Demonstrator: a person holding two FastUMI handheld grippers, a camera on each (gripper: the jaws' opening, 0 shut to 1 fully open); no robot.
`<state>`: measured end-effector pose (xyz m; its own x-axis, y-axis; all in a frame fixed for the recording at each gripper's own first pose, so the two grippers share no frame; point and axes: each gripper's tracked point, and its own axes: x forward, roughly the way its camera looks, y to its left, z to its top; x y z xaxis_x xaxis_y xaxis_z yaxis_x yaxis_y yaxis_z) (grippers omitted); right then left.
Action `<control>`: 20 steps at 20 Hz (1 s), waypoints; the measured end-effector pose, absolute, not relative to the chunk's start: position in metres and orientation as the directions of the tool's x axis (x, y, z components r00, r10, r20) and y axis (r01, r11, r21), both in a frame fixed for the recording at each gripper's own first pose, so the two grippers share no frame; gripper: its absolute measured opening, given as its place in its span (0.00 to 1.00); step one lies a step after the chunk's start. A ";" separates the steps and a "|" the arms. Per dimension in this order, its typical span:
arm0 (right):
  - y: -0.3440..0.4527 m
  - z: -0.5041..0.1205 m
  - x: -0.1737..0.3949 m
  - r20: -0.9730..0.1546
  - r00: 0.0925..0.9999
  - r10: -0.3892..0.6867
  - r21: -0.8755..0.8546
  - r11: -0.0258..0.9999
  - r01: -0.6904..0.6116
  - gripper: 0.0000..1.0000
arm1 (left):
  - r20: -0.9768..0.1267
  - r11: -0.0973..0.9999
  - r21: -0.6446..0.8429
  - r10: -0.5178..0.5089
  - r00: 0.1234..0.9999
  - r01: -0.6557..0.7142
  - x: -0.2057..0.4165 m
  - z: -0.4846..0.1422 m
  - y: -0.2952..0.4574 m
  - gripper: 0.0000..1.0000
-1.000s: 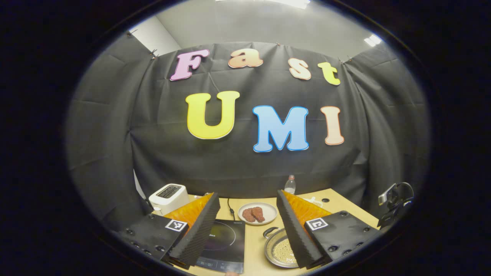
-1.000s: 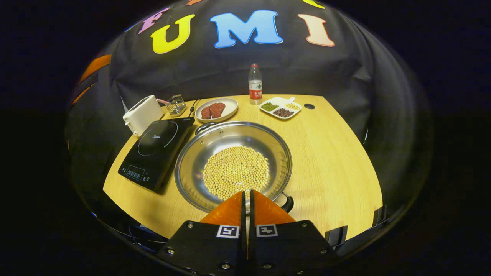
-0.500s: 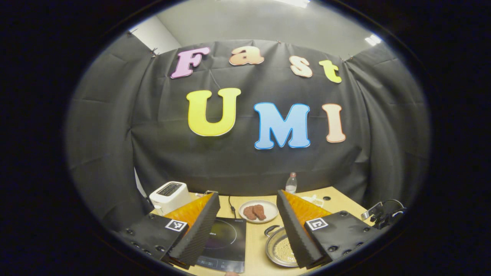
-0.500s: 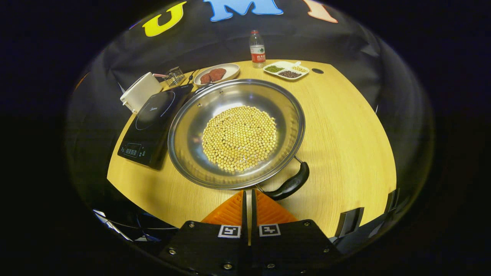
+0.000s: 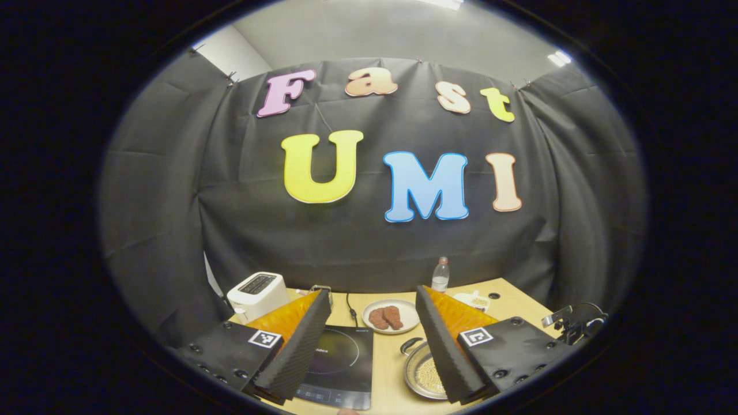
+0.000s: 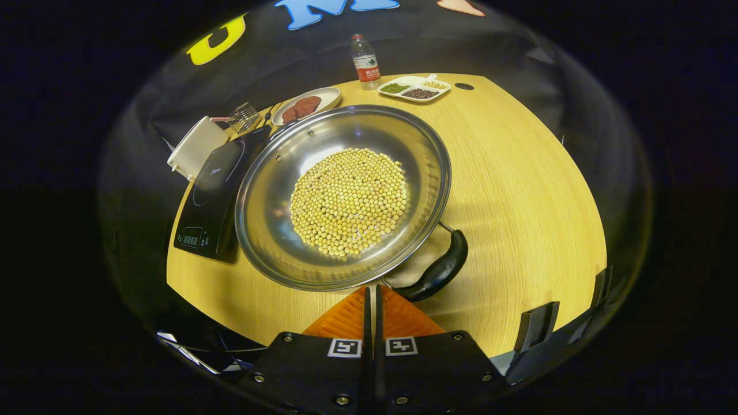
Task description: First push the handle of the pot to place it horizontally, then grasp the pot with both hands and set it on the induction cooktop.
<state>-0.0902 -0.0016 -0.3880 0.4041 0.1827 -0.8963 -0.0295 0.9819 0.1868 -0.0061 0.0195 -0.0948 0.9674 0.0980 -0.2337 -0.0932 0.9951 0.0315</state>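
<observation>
- Right gripper [image 6: 372, 291] sits at the near edge of the table, fingers pressed together with just a sliver of a gap and nothing between them.
- Its tips point at the near rim of the pot [image 6: 271, 230], just beside where the near handle [image 6: 438, 271] joins the rim; whether tips and steel touch, I cannot tell.
- That black handle curves off the pot's near-right side, lying on the wooden table [image 6: 519, 190].
- The pot is a wide, shallow steel pan with a round heap of soybeans [image 6: 349, 200] in its middle.
- Left of it lies the induction cooktop [image 6: 210, 202], black glass, control panel at the near end; the pot's left rim overlaps the cooktop's right edge in the right gripper view, but the pot's base is on the table.
- Left gripper [image 5: 372, 340] is held up high and level, jaws spread wide, gripping nothing.
- Between its fingers, down below: the cooktop [image 5: 340, 363] on the left, the pot [image 5: 424, 374] on the right with its far handle [image 5: 410, 344] showing.
- Far side of the table: a white toaster [image 6: 193, 147] at left, a small wire rack [image 6: 245, 115], a plate of meat [image 6: 302, 105], a water bottle [image 6: 364, 55] and a divided dish of beans [image 6: 415, 89].
</observation>
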 end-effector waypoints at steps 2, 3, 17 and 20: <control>-0.010 -0.389 -0.086 -0.899 0.404 0.168 0.173 0.985 -0.024 0.01 | -0.236 0.995 0.031 0.100 0.967 -0.095 -0.005 -0.095 0.019 0.99; -0.016 -0.389 -0.082 -0.900 0.405 0.159 0.166 0.986 -0.019 0.01 | -0.237 0.995 0.030 0.099 0.966 -0.094 -0.006 -0.097 0.018 0.99; -0.086 -0.397 -0.048 -0.923 0.382 0.040 0.066 0.996 0.055 0.03 | -0.255 0.993 0.023 0.119 0.960 -0.117 0.009 -0.106 -0.003 0.99; -0.094 -0.396 -0.040 -0.924 0.380 0.043 0.083 0.992 0.090 0.02 | -0.257 0.993 0.029 0.119 0.959 -0.116 0.014 -0.107 -0.006 0.96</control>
<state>-0.0403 -0.0938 -0.3959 0.3799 0.0428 -0.9240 0.0902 0.9925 0.0831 0.0140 -0.0065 -0.1073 0.9591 0.1194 -0.2567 -0.1159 0.9928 0.0288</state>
